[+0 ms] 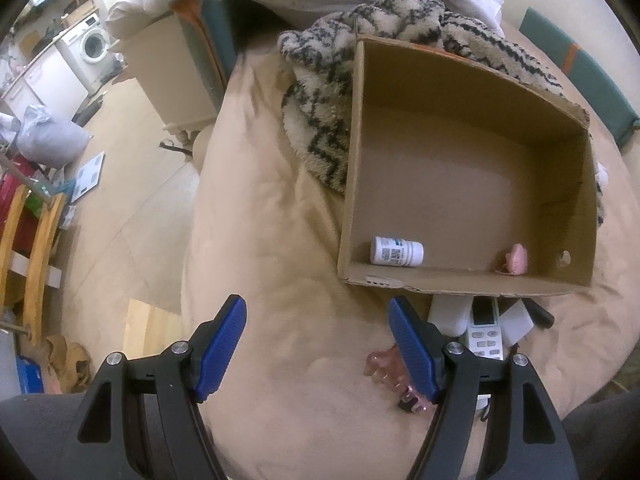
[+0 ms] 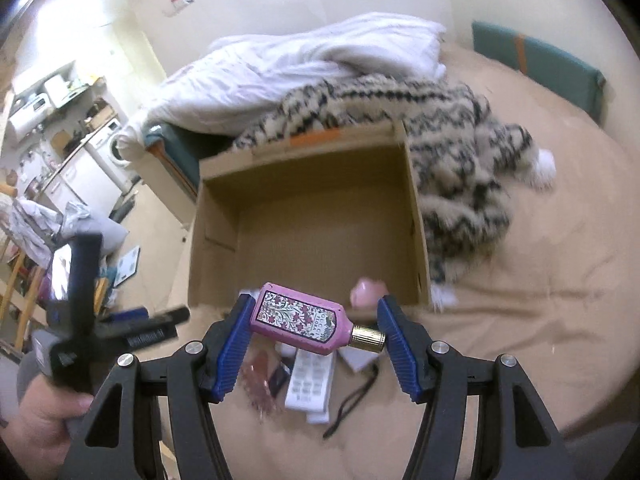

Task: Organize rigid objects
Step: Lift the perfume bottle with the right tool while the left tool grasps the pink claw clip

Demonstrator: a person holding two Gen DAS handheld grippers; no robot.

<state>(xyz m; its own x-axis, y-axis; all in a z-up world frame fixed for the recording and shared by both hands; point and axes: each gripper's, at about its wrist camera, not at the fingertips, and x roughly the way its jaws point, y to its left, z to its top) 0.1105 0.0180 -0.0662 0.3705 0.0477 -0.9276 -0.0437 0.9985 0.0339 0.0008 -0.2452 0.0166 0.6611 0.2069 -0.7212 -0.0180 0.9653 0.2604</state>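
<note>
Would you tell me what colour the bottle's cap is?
Gold, on the pink floral bottle; clearest in the right wrist view.

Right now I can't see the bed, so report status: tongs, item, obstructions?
Right tongs shut on pink perfume bottle, above cardboard box near edge. Left tongs open, empty, over the bed. Nothing in the way.

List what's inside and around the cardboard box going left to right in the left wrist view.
Beige bedsheet → box's left wall → white pill bottle lying on its side → pink hair clip → small round hole in the box's right wall.
</note>
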